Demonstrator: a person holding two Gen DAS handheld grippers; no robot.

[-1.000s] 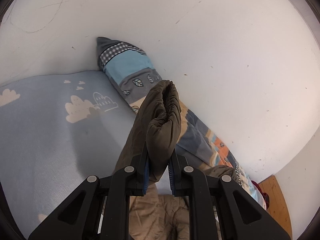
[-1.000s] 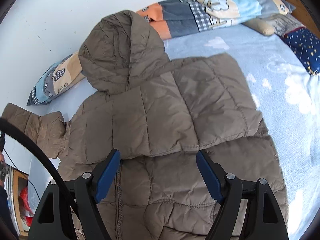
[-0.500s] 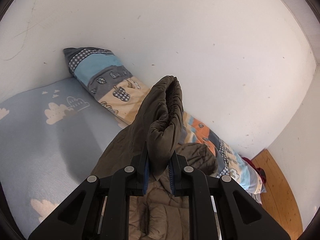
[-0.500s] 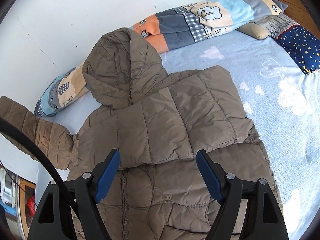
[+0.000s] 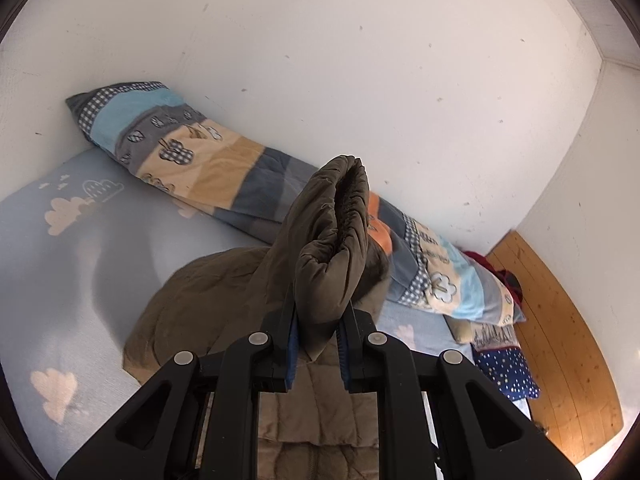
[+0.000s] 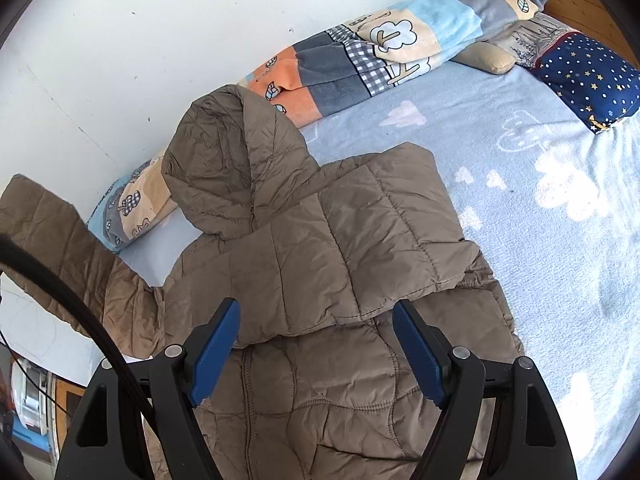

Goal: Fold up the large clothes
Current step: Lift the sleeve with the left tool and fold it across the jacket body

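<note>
A brown hooded puffer jacket [image 6: 320, 264] lies front up on the light blue bed sheet [image 6: 540, 240]. Its right sleeve [image 6: 384, 220] is folded across the chest. Its hood [image 6: 228, 160] points toward the wall. My left gripper [image 5: 316, 352] is shut on the cuff of the other sleeve [image 5: 336, 248] and holds it raised above the jacket body [image 5: 200, 304]. That lifted sleeve also shows in the right wrist view [image 6: 52, 248] at the left edge. My right gripper [image 6: 316, 348] is open and empty, hovering above the jacket's middle.
A long patchwork bolster [image 6: 380, 64] lies along the white wall [image 6: 160, 40]. A dark blue starred pillow [image 6: 588, 76] and a beige cushion [image 6: 492, 60] sit at the bed's far right. Wooden floor [image 5: 560, 320] lies beyond the bed.
My left gripper has carried the sleeve cuff up and to the right, over the jacket. The right gripper has stayed open above the jacket and drawn back slightly.
</note>
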